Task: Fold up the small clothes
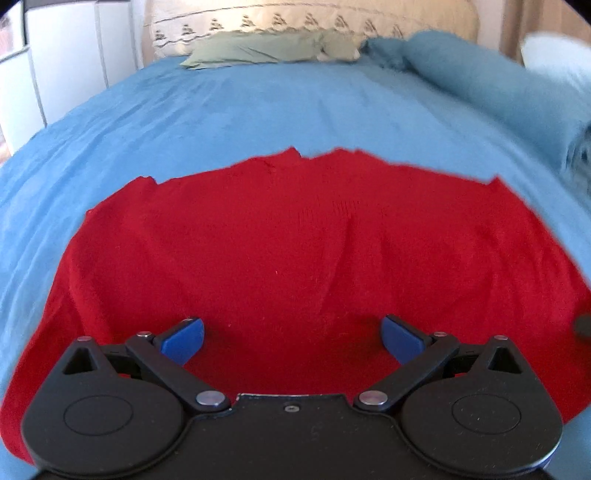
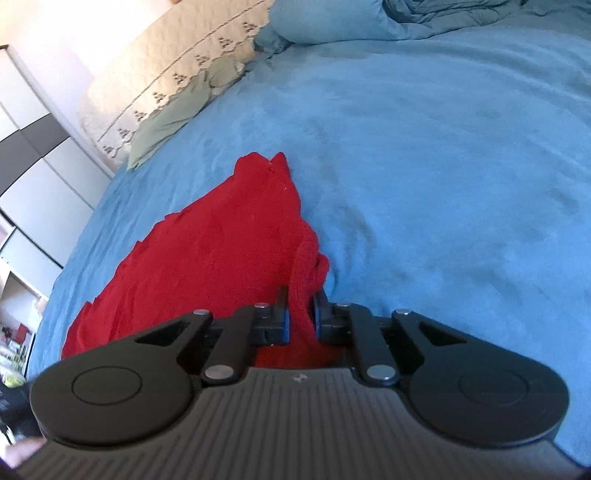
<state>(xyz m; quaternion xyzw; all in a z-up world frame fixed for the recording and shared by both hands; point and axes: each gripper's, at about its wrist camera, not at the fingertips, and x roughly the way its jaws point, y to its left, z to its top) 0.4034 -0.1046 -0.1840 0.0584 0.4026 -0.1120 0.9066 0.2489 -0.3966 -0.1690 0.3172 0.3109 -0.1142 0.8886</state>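
Note:
A red knit garment [image 1: 295,240] lies spread flat on the blue bed cover [image 1: 258,103]. My left gripper [image 1: 291,338] hovers over its near edge, jaws wide open and empty, blue pads [image 1: 184,339] showing. In the right wrist view the same red garment [image 2: 207,251] stretches away to the left. My right gripper [image 2: 301,314] is shut on a bunched fold of the garment's right edge, with fabric pinched between the jaws.
A green pillow [image 1: 255,48] and a cream patterned headboard [image 1: 295,18] lie at the far end. A rolled teal duvet [image 1: 480,81] runs along the right side. White wardrobe doors [image 1: 55,74] stand to the left of the bed.

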